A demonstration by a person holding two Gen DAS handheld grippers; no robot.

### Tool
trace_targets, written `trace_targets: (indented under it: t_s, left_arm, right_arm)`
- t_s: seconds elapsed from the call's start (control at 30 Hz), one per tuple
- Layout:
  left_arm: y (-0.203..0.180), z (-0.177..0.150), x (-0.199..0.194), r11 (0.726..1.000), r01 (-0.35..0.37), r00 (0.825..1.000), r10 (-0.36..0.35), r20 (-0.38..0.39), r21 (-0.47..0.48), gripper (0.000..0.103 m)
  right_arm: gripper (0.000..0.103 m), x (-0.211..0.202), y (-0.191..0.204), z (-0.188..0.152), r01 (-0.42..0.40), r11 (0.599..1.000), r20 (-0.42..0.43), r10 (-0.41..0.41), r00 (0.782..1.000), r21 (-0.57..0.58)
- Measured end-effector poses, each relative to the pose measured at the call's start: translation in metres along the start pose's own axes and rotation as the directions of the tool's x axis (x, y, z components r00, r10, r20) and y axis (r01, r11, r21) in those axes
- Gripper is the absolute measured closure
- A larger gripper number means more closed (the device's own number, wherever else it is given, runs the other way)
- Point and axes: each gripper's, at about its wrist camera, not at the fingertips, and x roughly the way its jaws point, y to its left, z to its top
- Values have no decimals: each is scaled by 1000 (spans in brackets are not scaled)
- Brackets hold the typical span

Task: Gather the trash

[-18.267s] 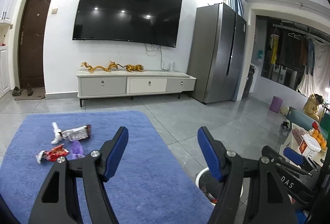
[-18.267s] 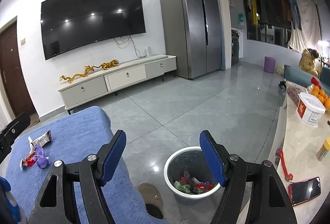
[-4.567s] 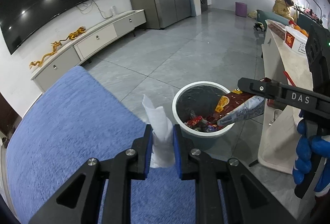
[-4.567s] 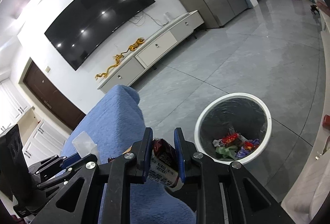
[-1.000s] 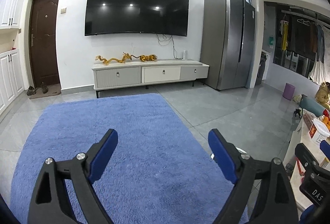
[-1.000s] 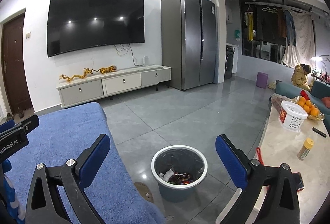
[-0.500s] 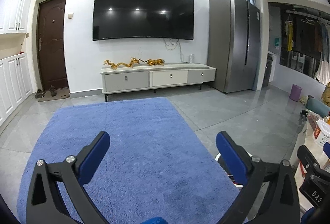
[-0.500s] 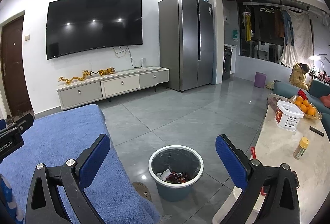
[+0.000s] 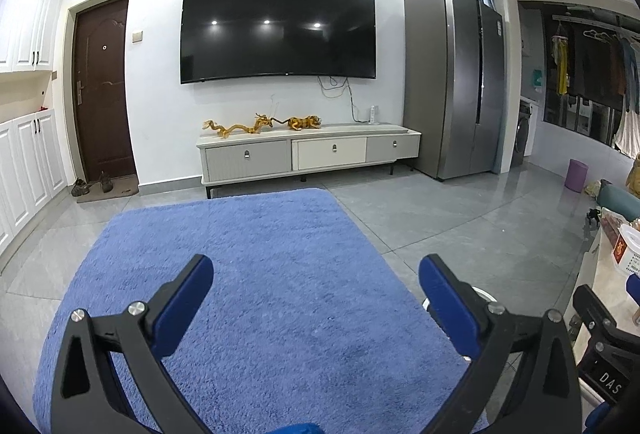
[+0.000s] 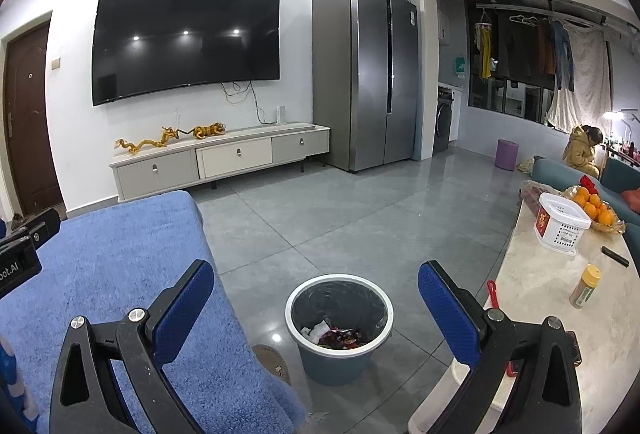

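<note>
Trash lies in the bottom of the bin: a white scrap beside red and dark wrappers, all below the rim. From the right tool the bin sits straight ahead and lower, framed between the two blue pads, so this hand is the nearer one to it. In the left wrist view only a sliver of the bin's white rim shows, behind the right-hand finger of the left tool, which looks out over the blue rug.

Both tools stand spread wide with nothing between the pads. The left tool's jaws have just been opening, and they hold nothing.

No loose wrapper or paper shows on the rug in either view, nor on the grey tiles around the bin. My judgement is that the collecting is at or near its end; any further piece would have to lie outside these views.

Around the bin: the rug's edge is just to its left, with a brown slipper on the tiles between them, and the pale bench is close on its right, carrying a white basket, oranges, a spice jar and a red-handled item at its near edge. None of these blocks the bin's mouth from above.
</note>
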Motion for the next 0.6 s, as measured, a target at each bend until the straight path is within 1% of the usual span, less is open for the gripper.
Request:
trace_targets:
  t_s: [0.4, 0.6]
  left_arm:
    - [-5, -1, -2, 1000, 8, 1000, -8, 13, 26, 0]
    - [-7, 0, -2, 999, 7, 1000, -7, 13, 32, 0]
  right_arm:
    - [0, 7, -8, -4, 4, 1000, -7, -4, 1000, 17]
    - [0, 8, -9, -5, 20, 1000, 1, -20, 1000, 15]
